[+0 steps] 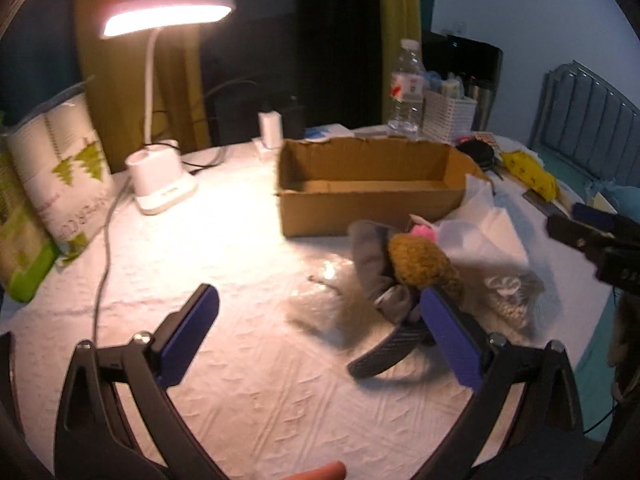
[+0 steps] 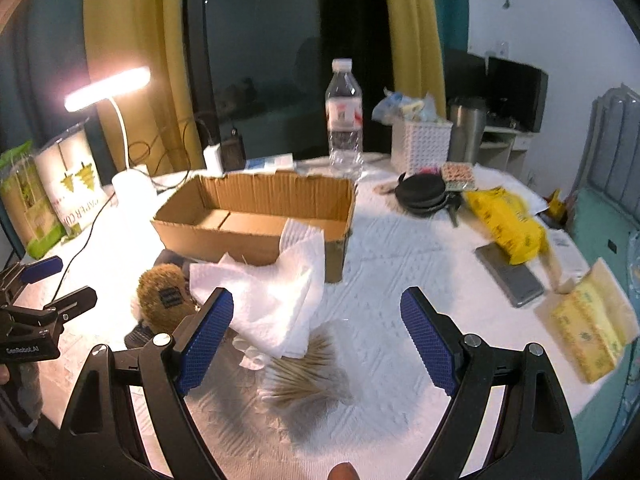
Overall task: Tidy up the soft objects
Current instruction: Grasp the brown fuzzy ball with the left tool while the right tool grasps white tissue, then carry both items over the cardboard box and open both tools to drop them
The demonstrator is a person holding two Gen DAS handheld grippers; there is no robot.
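Note:
An open cardboard box point(image 1: 360, 184) point(image 2: 256, 216) stands on the white table. In front of it lies a pile: a brown fuzzy toy point(image 1: 420, 260) point(image 2: 166, 300), a grey sock point(image 1: 370, 256), a small pink thing point(image 1: 544, 232), crumpled white tissue point(image 1: 488, 236) point(image 2: 280, 296) and a bag of cotton swabs point(image 2: 308, 372). My left gripper point(image 1: 320, 328) is open and empty, its right finger beside the pile. My right gripper point(image 2: 316, 340) is open and empty, above the swabs and tissue. Each gripper also shows at the edge of the other's view.
A lit desk lamp point(image 1: 160, 184) and paper-towel packs point(image 1: 52, 168) stand at left. A water bottle point(image 2: 344, 116), white basket point(image 2: 420, 144), black round case point(image 2: 422, 192), yellow packet point(image 2: 508, 224), phone point(image 2: 510, 276) and tissue pack point(image 2: 592, 328) lie at back and right. A dark patterned item point(image 1: 384, 352) lies by the pile.

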